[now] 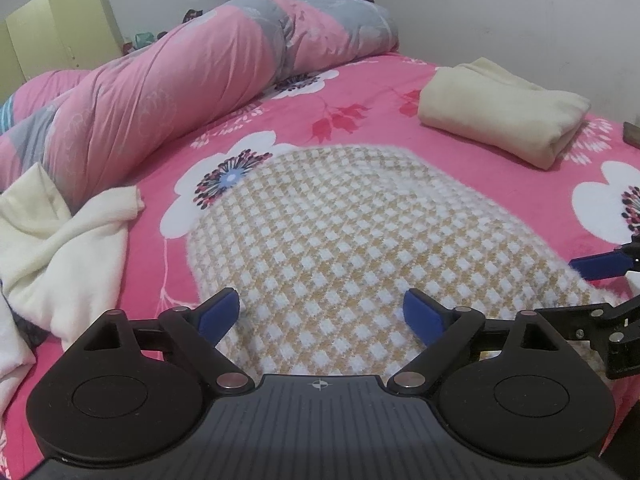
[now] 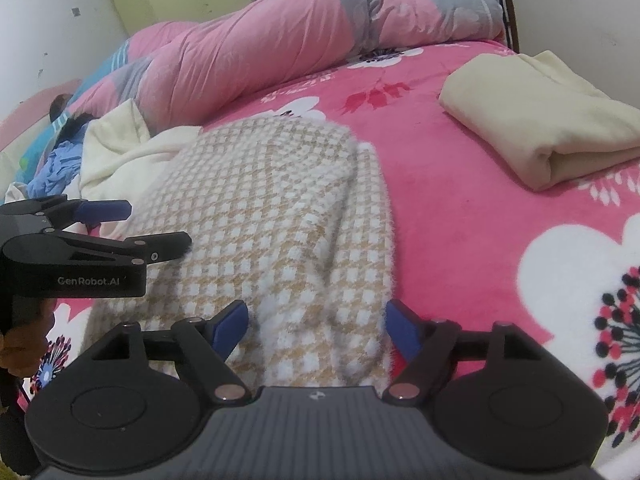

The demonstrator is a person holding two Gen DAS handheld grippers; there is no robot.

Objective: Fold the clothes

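A tan-and-white checked knit garment lies folded flat on the pink flowered bed. My left gripper hovers over its near edge, jaws wide apart, blue pads clear of the cloth. My right gripper stands open over the garment's right-hand folded edge, and the cloth runs between its fingers without being pinched. Each gripper shows in the other's view: the right gripper at the far right, the left gripper at the far left.
A folded cream garment rests at the back right of the bed. A crumpled cream garment lies at the left, beside a blue cloth. A rolled pink-and-grey duvet lines the far side. A pale wardrobe stands behind.
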